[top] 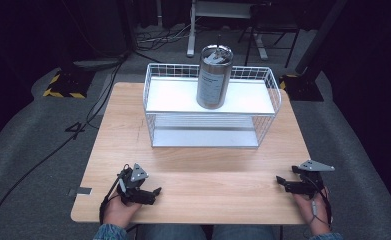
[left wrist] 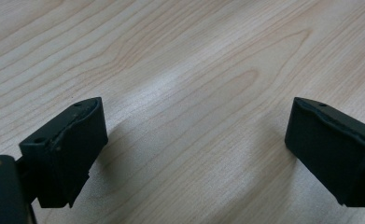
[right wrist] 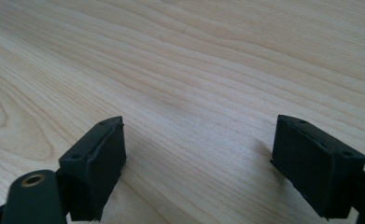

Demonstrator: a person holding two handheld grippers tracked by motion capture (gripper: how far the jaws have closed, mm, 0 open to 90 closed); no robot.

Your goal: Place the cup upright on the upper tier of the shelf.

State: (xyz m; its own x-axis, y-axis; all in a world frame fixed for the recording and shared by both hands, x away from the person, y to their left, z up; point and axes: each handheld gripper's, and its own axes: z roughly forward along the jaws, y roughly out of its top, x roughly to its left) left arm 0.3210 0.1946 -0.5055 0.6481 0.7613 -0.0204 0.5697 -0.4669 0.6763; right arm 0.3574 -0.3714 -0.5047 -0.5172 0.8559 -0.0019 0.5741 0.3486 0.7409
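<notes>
Steel, tall and narrow, the canister (top: pixel 214 76) is standing upright on the upper shelf of the white wire rack (top: pixel 153 107) at the far side of the tabletop (top: pixel 193 170), well apart from both tools. The left hand-held gripper (top: pixel 152 191) is resting at the near left edge and the right hand-held gripper (top: pixel 283 181) at the near right edge, each spread wide with nothing between its jaws and only bare wood grain lying ahead. Reaching over the rack's raised wire rim is looking risky: a jaw catching the rim could be jolting the rack, and a grasp too high on so tall a cylinder could be tipping it against the wire. Its smooth wall may also be slipping in a loose pinch. Label print on the canister is staying too small to read, its lid detail is blurring, and the lower shelf is sitting partly behind wire.
</notes>
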